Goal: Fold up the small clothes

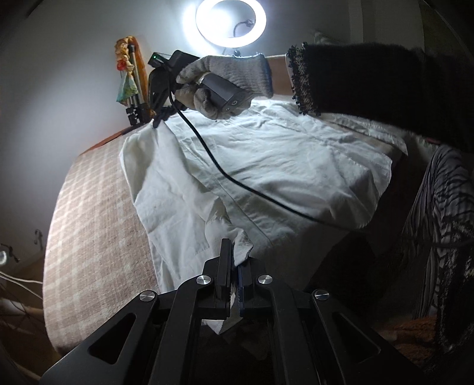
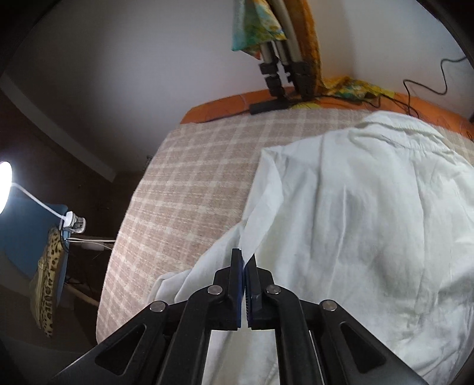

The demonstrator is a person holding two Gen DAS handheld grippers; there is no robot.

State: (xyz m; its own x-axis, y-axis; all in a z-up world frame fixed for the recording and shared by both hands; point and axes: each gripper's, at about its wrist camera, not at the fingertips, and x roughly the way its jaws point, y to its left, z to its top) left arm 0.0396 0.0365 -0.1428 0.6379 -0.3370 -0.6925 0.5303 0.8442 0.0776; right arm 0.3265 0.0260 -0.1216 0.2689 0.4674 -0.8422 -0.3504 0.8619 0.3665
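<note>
Left wrist view: left gripper [image 1: 235,260], its 2 fingers clenched on a corner of 1 white garment [image 1: 266,165], cloth showing between and below the jaws. From that pinch the garment runs away across 1 checked blanket [image 1: 89,231]. At its far corner, 1 gloved hand [image 1: 225,83] holds the right gripper [image 1: 155,123], tip down on the cloth; 1 black cable [image 1: 207,148] trails from it over the garment. 1 ring light [image 1: 231,20] glows above; 1 tripod [image 1: 134,100] stands behind.

Right wrist view: right gripper [image 2: 244,257], 2 fingers pressed together on a thin fold of the garment [image 2: 355,222] at its left edge. The garment lies spread on the right part of the blanket [image 2: 183,192], touching it, wrinkled. Beyond, 1 orange edge [image 2: 225,103] borders the blanket, carrying the tripod [image 2: 281,71]. 1 lamp [image 2: 4,183] shines at far left.
</note>
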